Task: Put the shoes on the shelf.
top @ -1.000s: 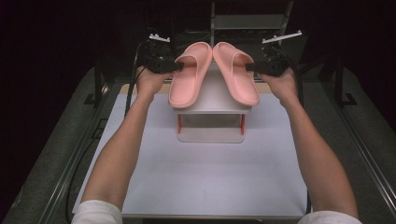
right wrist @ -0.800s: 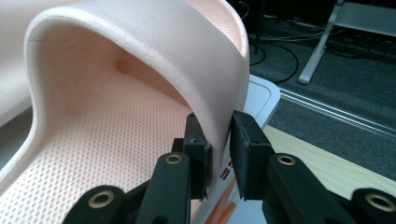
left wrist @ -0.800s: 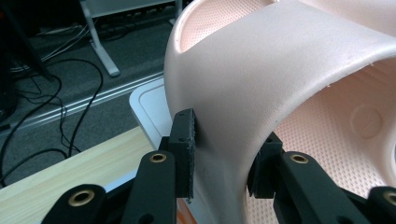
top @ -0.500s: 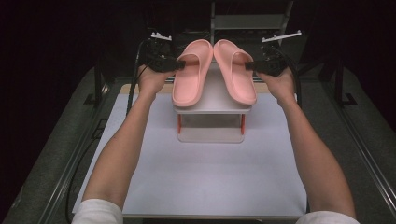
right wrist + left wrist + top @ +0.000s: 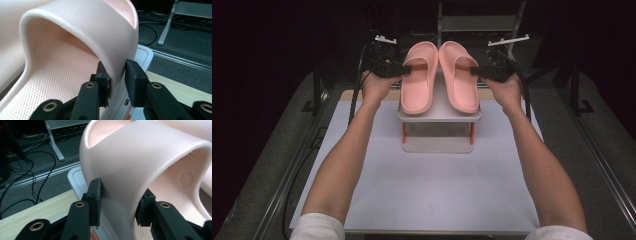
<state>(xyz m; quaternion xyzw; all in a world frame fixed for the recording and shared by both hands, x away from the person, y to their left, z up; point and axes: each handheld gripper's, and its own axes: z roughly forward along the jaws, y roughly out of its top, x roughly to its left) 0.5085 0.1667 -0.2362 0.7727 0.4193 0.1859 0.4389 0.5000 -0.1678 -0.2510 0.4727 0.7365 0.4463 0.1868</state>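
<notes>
High view first: a pair of pink slippers sits side by side on top of a small white stand at the far end of the counter, toes pointing away from the person. The left hand-held gripper is at the outer side of the left slipper, and the right hand-held gripper mirrors it on the right slipper.

Both sets of jaws have just been opening, each with a slipper strap between them. In the right gripper view the outer pad stands clear of the strap, so that grip looks let go. In the left gripper view the outer pad is barely off the strap; I read it as released too.

This looks like the let-go after setting the pair down. To do it well, spread the jaws fully before moving, then draw each hand straight out sideways so no pad catches a strap and drags a slipper off the edge.

As for holders, the stand's top carries both slippers, soles flat and close together; I can make out nothing on its lower level.
</notes>
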